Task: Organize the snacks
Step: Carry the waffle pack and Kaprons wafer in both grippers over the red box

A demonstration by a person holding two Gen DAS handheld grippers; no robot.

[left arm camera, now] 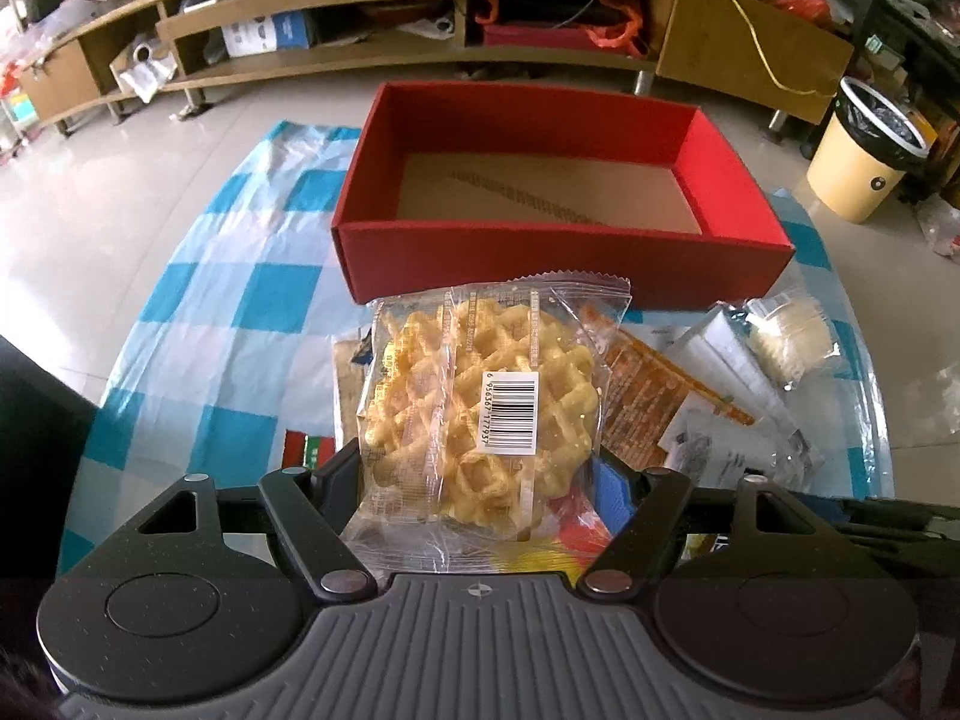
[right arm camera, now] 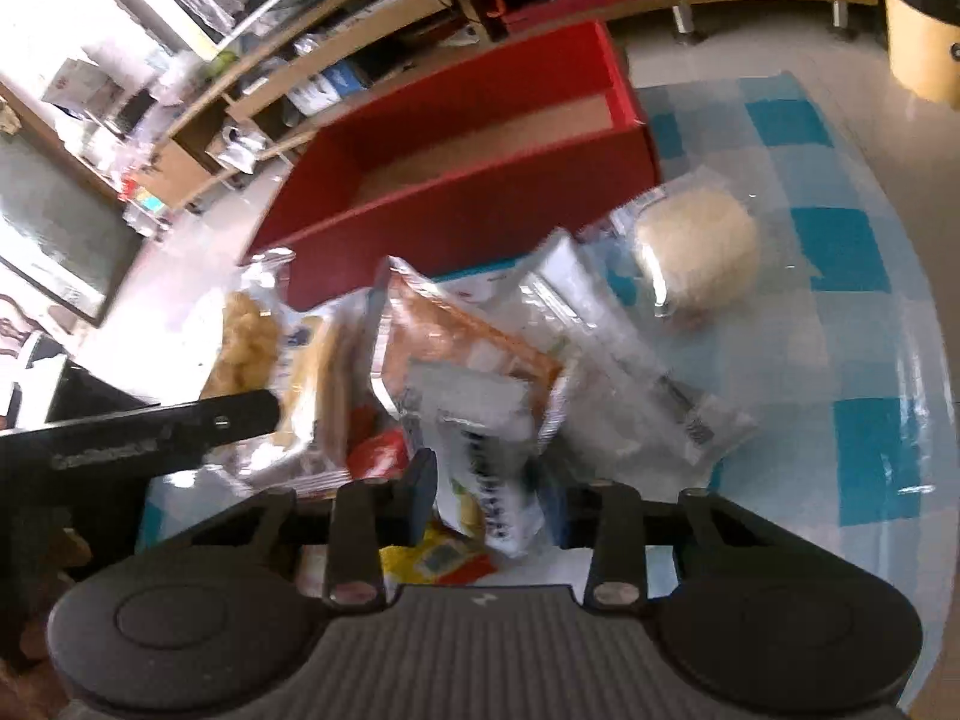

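My left gripper (left arm camera: pixel 480 468) is shut on a clear-wrapped waffle snack (left arm camera: pixel 480 402) and holds it above the snack pile, just in front of the empty red box (left arm camera: pixel 558 264). In the right wrist view the red box (right arm camera: pixel 456 222) stands beyond a pile of packets: an orange packet (right arm camera: pixel 462 348), a white packet (right arm camera: pixel 630 360) and a round pale bun in clear wrap (right arm camera: pixel 696 252). My right gripper (right arm camera: pixel 486 504) is shut on a white packet with dark print (right arm camera: pixel 486 480). The waffle snack (right arm camera: pixel 252 330) and the left gripper's finger (right arm camera: pixel 180 426) show at left.
The snacks lie on a table with a blue-and-white checked cloth (left arm camera: pixel 228 276). A low wooden shelf unit (left arm camera: pixel 360 18) full of clutter runs along the back. A yellow bin with a black liner (left arm camera: pixel 864 156) stands on the floor at right.
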